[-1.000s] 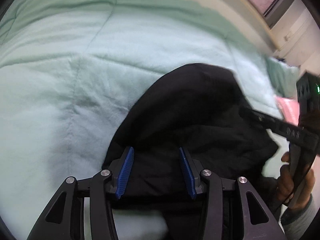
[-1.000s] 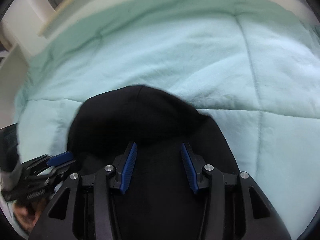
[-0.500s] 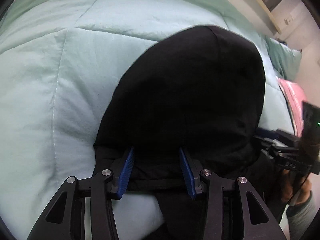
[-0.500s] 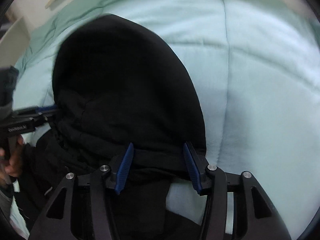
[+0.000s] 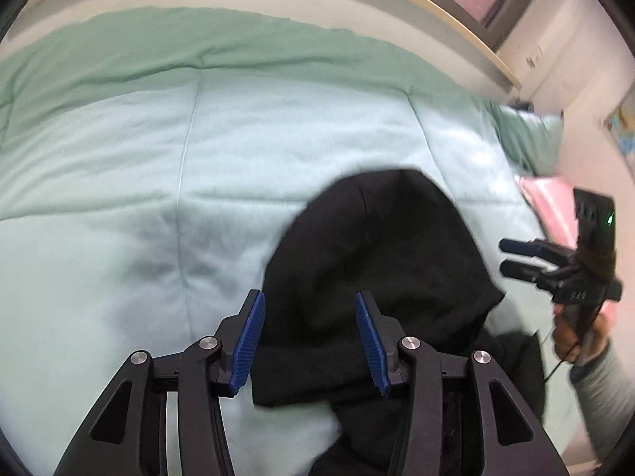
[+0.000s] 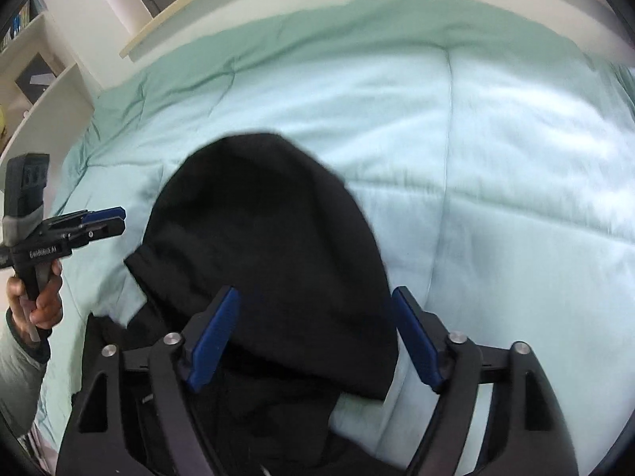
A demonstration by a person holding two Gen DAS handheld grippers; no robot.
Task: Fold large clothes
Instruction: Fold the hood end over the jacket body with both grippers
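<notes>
A black hooded garment (image 5: pixel 381 261) lies on the pale mint comforter (image 5: pixel 158 158), its rounded hood (image 6: pixel 262 214) pointing away from me. My left gripper (image 5: pixel 309 341) hovers over the garment's near left part, jaws half apart, and the blue pads do not press the cloth. Seen from the right wrist, the left gripper (image 6: pixel 105 220) hangs beside the hood with nothing in it. My right gripper (image 6: pixel 315 337) is over the hood's near edge and its jaws are opening. The cloth lies below them, untouched by the pads. The other view shows the right gripper (image 5: pixel 512 256) empty.
The comforter (image 6: pixel 496 158) spreads far beyond the garment. A pale wooden bed edge (image 5: pixel 436 12) runs along the far side. A green pillow (image 5: pixel 528 139) and something pink (image 5: pixel 549 202) lie at the right. White shelves (image 6: pixel 43 91) stand at the left. A hand (image 5: pixel 575 337) holds each gripper.
Both grippers have pulled up and back from the hood, which now lies flat and looks smaller. The right jaws have spread much wider. The left jaws stand as before.
</notes>
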